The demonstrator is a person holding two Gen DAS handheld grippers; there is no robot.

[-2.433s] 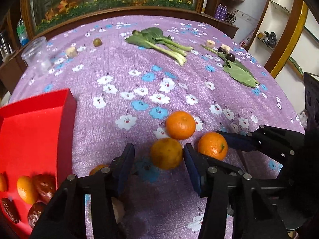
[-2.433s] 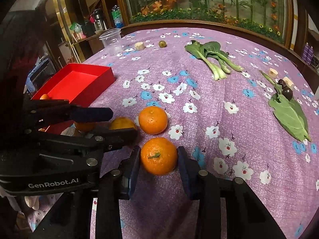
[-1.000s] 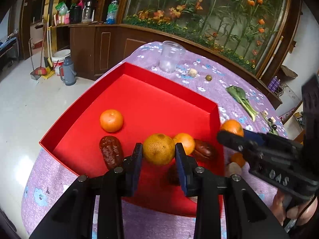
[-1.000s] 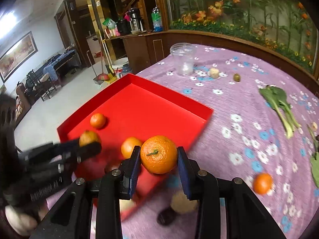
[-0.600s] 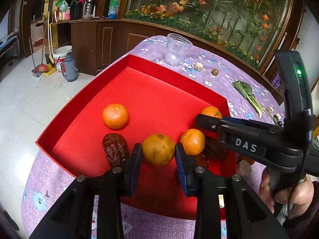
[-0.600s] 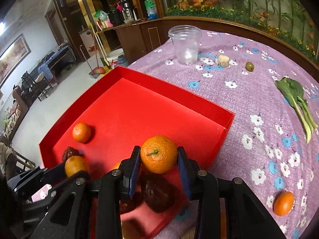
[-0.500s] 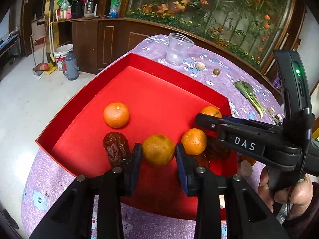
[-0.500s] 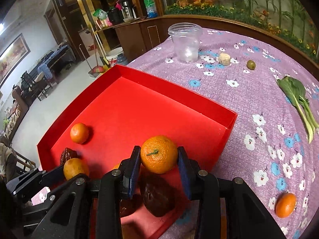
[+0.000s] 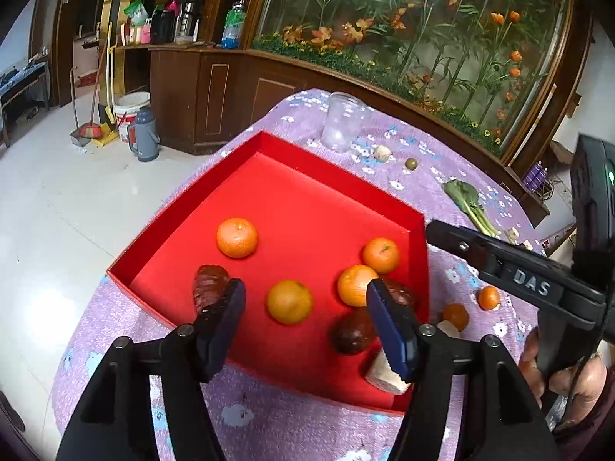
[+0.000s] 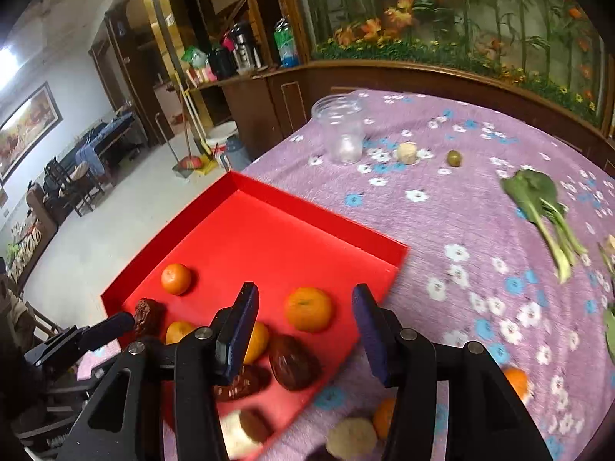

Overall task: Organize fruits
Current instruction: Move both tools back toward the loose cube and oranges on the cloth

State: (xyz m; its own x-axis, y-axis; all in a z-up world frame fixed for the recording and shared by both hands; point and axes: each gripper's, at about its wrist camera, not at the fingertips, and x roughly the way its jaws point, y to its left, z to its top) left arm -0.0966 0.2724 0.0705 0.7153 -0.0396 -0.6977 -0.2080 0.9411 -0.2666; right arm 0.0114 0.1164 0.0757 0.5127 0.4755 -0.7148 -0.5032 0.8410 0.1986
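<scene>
A red tray sits at the table's edge and holds several oranges and dark brown fruits. My left gripper is open above the tray, with a dull orange lying free between its fingers. My right gripper is open over the tray's near corner, above a bright orange lying on the tray floor. Its arm also shows in the left wrist view. Two small oranges lie on the purple cloth beside the tray.
A clear plastic cup, a pale lump, a small green fruit and leafy greens lie on the flowered cloth. A pale lump lies near the tray. The floor drops off left of the tray.
Both grippers have opened and lifted back. The dull orange and the bright orange now lie on the tray floor, let go.
</scene>
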